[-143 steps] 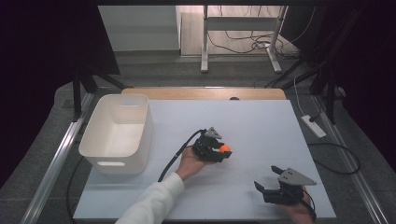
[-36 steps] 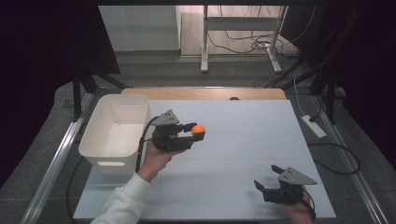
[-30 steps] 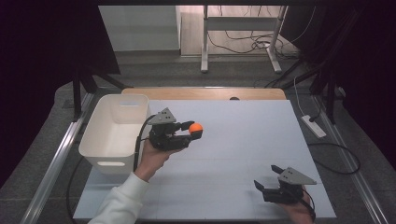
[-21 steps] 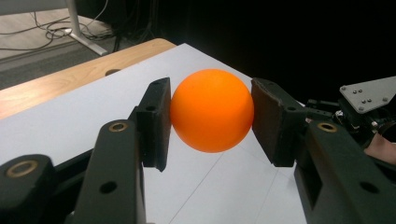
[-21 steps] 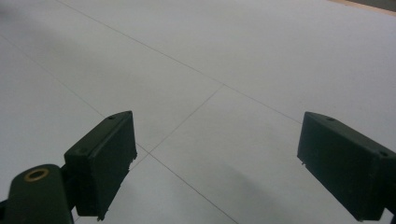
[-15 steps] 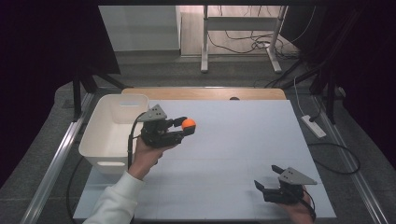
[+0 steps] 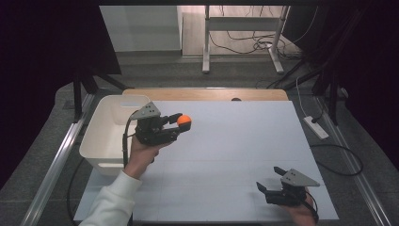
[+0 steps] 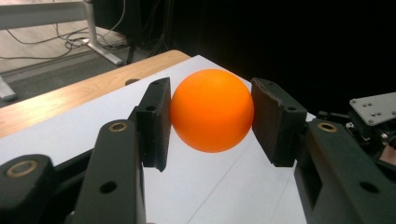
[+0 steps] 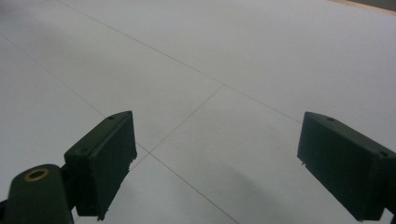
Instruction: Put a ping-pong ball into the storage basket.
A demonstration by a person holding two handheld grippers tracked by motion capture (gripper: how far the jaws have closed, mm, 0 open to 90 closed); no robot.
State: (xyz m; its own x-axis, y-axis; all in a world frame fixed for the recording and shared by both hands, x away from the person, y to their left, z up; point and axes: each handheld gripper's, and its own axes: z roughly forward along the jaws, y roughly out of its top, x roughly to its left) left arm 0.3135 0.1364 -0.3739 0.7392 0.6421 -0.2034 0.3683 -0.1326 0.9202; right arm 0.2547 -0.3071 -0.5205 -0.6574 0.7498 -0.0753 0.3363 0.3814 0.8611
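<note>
The left claw (image 7: 181,123) has the orange ball (image 7: 184,120) pinched tight between both pads, held up off the worktop (image 7: 244,141) near its far-left corner, just beside the white bin (image 7: 101,139) at the left edge. In the left gripper view the ball (image 8: 212,110) sits squarely in the grip, pads pressing either side. Down by the near-right corner, the right claw (image 7: 263,187) rests low with its jaws spread wide, nothing between them.
</note>
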